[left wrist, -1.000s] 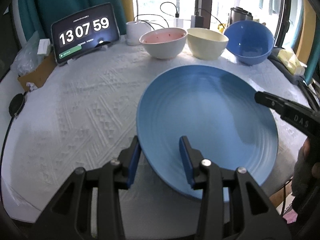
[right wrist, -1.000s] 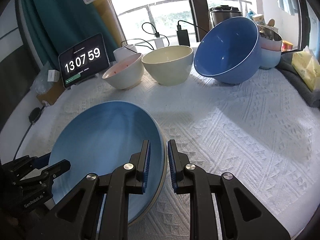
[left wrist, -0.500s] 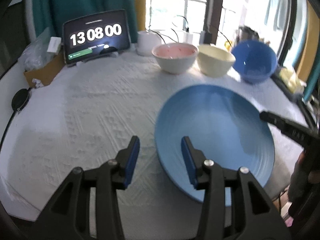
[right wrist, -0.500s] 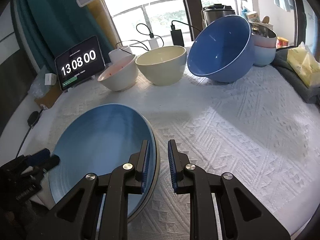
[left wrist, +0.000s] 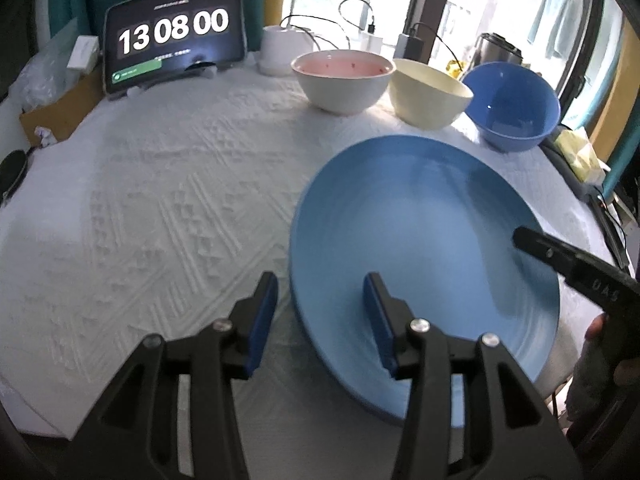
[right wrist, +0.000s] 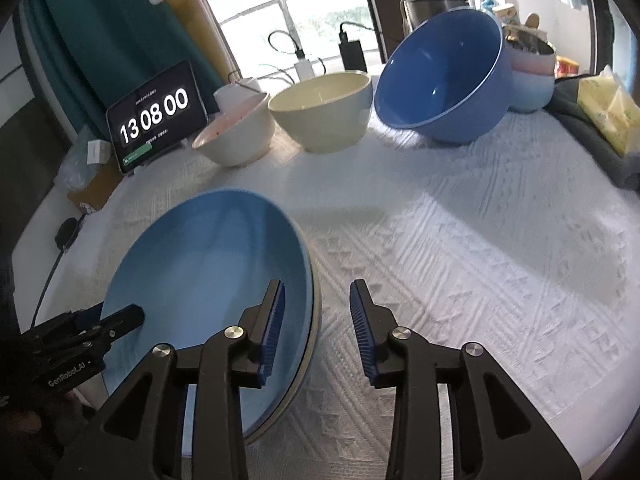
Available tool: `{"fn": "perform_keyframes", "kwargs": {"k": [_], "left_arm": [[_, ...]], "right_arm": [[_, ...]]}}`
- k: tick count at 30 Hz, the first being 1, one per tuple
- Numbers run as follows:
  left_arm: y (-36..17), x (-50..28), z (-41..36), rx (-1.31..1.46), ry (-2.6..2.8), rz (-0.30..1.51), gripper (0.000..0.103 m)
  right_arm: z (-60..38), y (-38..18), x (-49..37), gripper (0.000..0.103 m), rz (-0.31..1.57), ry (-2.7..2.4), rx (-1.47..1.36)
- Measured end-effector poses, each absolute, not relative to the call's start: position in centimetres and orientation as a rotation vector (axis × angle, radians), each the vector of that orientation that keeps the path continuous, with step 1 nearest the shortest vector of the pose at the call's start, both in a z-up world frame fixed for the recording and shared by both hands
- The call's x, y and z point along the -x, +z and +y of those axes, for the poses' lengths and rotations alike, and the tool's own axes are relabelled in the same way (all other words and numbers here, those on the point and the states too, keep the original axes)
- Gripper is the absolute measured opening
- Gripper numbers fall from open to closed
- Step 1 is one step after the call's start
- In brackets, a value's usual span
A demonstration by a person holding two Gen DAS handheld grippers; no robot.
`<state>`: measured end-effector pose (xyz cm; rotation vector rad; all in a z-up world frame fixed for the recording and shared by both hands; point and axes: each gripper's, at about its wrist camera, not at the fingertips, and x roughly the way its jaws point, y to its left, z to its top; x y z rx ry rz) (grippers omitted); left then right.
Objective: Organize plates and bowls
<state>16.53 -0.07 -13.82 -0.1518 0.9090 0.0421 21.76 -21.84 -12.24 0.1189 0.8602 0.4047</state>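
Frankly, the risk here sits at the near edge of the table (right wrist: 500, 240). The blue plate (left wrist: 420, 240) lies flat on the white textured cloth (left wrist: 160, 200), apparently on top of another plate whose pale rim shows beneath it in the right wrist view, and its near side seems to reach the table's edge or just past it. A careless nudge from either tool could, I think, slide the stack toward the drop.

The left gripper (left wrist: 320, 320) is spread wide and holds nothing; its fingers straddle the plate's left rim, one over the cloth, one over the plate. The right gripper (right wrist: 318, 320) is likewise parted and empty, straddling the opposite rim. If either closes at an angle, the rim might tip up or skate.

The plate is matte blue, smooth, with faint concentric ridges and a shallow well. Behind it stand three bowls in a row: a pink-lined bowl (left wrist: 342, 80), a cream bowl (left wrist: 428, 96) and a tilted blue bowl (left wrist: 512, 104), beside a tablet clock (left wrist: 174, 52).
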Motion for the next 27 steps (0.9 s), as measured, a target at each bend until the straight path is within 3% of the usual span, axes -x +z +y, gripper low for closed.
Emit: {"fn": "perform_keyframes", "kwargs": {"k": [2,4,10,27], "left_arm": [[-13.8,-16.6,-0.4,0.130,0.036,0.902,0.046],[-13.8,-16.7,-0.7,0.113,0.025,0.893,0.047],[-14.1,-16.6,0.1,0.168,0.000,0.869,0.047],[-14.1,-16.7,0.6,0.215,-0.034,0.881,0.046]], "right_arm": [[-21.5,-12.8,-21.8,0.038,0.879,0.412,-0.116],[-21.4,-13.2,-21.8,0.047,0.887,0.428,-0.129],[-21.3,-13.8,-22.0,0.058,0.899,0.467,-0.194],[-19.8,-13.7,-21.7,0.060,0.883,0.485,-0.163]]}}
